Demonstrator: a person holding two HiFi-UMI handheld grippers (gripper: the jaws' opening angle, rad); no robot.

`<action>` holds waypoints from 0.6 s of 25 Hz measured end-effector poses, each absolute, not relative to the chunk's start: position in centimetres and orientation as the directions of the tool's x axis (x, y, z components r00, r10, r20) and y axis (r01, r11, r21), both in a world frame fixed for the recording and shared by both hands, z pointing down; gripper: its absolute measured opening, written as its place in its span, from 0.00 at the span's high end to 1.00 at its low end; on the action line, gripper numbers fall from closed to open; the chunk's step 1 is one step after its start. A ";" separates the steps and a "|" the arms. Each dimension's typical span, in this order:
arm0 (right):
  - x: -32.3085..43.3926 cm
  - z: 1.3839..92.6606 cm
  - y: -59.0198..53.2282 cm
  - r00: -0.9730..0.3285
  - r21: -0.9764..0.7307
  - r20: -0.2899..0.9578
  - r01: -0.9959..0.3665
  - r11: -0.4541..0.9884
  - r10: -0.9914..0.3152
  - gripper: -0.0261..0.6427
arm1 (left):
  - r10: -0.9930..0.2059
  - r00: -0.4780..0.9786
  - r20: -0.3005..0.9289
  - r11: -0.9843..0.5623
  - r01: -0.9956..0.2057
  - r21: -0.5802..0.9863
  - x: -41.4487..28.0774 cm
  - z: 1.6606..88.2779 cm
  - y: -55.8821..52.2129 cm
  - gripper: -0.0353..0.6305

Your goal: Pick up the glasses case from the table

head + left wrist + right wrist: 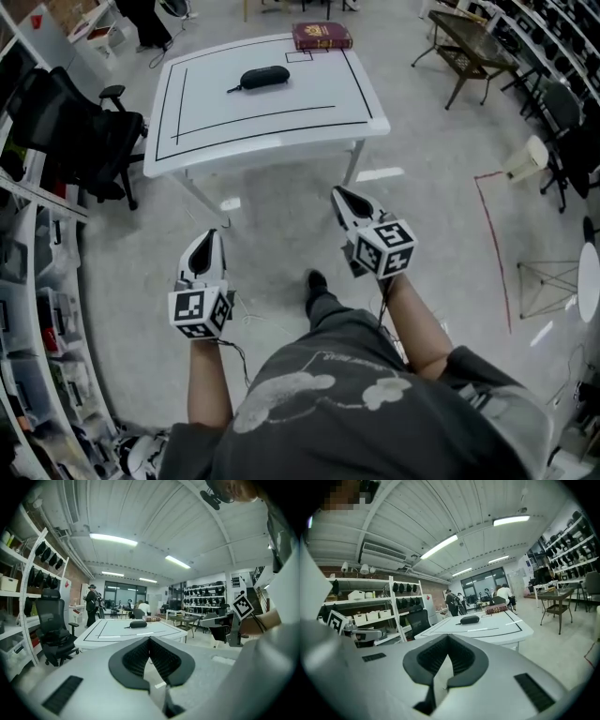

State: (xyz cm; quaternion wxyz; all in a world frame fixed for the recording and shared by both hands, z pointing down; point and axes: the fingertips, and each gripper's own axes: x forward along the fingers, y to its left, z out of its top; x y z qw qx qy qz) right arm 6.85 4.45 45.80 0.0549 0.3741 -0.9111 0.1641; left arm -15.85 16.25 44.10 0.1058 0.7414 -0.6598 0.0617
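The left tongs (210, 239) and right tongs (342, 197) are seen pressed together with nothing between them, held over the floor, well short of the worktop (281, 131). The black glasses case (263, 77) is laid near the far edge, left of centre. It is judged light, rigid and smooth; a grip across its narrow middle is advised

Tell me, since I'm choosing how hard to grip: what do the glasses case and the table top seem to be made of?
Glasses case: black and matte with no glints, a rounded shell; probably covered in fabric or leatherette, but it is too far off to be sure. Table: white, smooth, slightly glossy top, since ceiling lights reflect near its front edge; likely laminate or painted board.
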 end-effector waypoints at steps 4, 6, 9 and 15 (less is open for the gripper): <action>6.2 45.7 -1.7 -0.728 -0.265 0.223 -0.685 0.679 -0.648 0.96 | -0.965 0.108 0.239 -0.092 -0.993 0.074 -16.0 44.0 10.5 0.94; 6.1 45.7 -4.2 -0.737 -0.270 0.222 -0.676 0.686 -0.639 0.96 | -0.964 0.100 0.247 -0.085 -0.994 0.070 -15.8 44.1 8.0 0.94; 6.2 46.0 -7.4 -0.749 -0.267 0.229 -0.663 0.699 -0.622 0.96 | -0.962 0.091 0.256 -0.078 -0.995 0.058 -15.4 44.1 4.7 0.94; 6.7 46.2 -12.8 -0.760 -0.286 0.229 -0.650 0.704 -0.608 0.96 | -0.965 0.070 0.253 -0.062 -0.997 0.040 -15.0 43.5 -0.4 0.94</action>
